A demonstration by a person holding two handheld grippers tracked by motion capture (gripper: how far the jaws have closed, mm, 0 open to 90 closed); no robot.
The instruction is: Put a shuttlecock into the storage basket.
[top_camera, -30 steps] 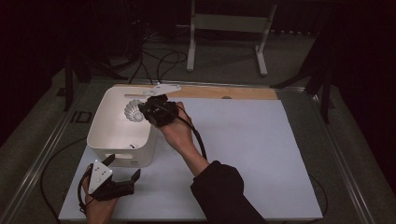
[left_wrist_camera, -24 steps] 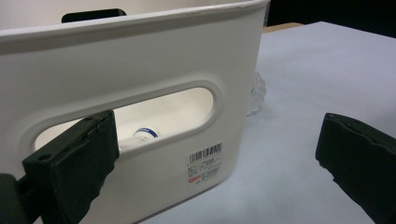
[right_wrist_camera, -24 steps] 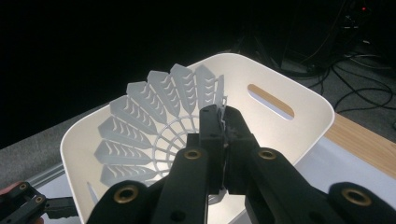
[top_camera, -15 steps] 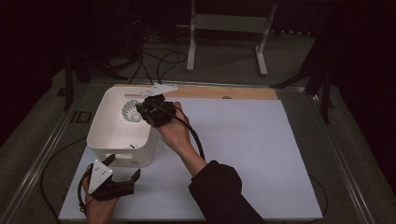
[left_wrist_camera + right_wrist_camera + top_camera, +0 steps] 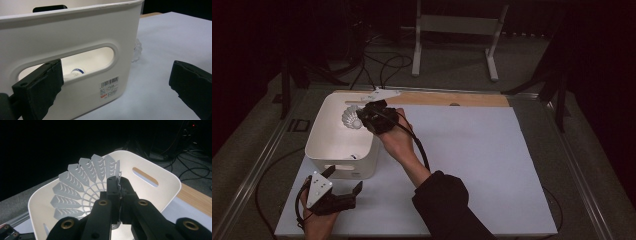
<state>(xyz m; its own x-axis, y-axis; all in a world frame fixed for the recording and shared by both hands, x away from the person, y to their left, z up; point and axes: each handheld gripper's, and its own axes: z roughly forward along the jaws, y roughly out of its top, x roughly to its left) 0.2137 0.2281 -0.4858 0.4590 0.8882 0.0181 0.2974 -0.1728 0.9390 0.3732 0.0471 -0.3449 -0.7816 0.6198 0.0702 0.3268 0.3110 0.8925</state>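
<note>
You are pinching the white shuttlecock (image 5: 82, 185) in the right gripper's (image 5: 119, 185) fingers above the white bin (image 5: 343, 160), while your left gripper's (image 5: 343, 181) fingers are gaping wide just beside it.

A white sheet (image 5: 472, 165) covers a wooden table (image 5: 447, 99) in a dim room; behind it, a white metal stand (image 5: 455, 30) and black cables (image 5: 382, 62) occupy grey floor.

White shuttlecock (image 5: 82, 185), white bin (image 5: 332, 145), black tool (image 5: 119, 195).
</note>
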